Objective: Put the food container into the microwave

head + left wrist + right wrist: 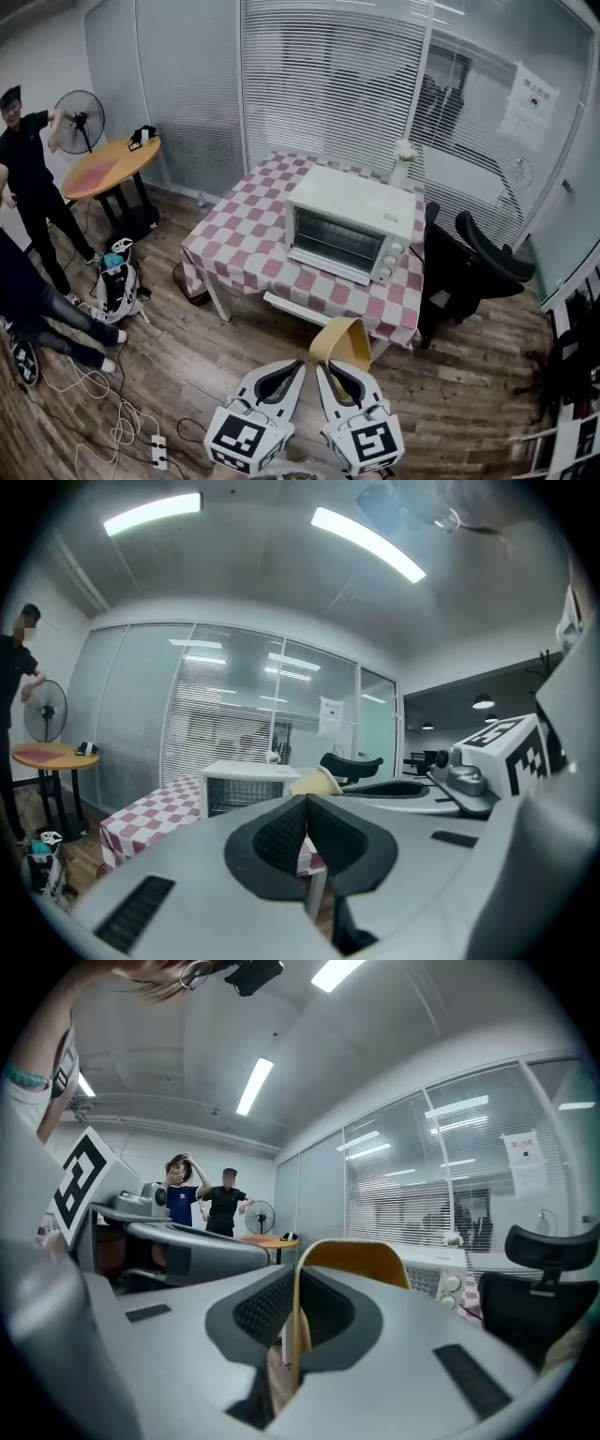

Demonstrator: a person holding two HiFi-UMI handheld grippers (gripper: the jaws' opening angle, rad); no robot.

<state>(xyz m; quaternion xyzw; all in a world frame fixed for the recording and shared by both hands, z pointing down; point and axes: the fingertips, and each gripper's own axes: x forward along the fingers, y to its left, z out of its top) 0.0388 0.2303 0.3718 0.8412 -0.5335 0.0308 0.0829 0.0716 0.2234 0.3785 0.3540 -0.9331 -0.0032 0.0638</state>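
The white microwave (352, 225) stands on a red-and-white checked table (248, 248), its glass door closed. It lies some way ahead of both grippers, which hang low over the wooden floor. My right gripper (324, 366) is shut on the rim of a tan food container (342, 339), whose wall rises between the pads (267, 1307) in the right gripper view as a yellow curved edge (356, 1258). My left gripper (301, 365) is close beside it on the left, shut and empty (306, 803). The left gripper view also shows the microwave (246, 785).
A black office chair (469, 262) stands right of the table. At the left are a round orange table (112, 164), a fan (80, 117) and people (33, 178). A bag (117, 281) and a power strip with cables (157, 450) lie on the floor.
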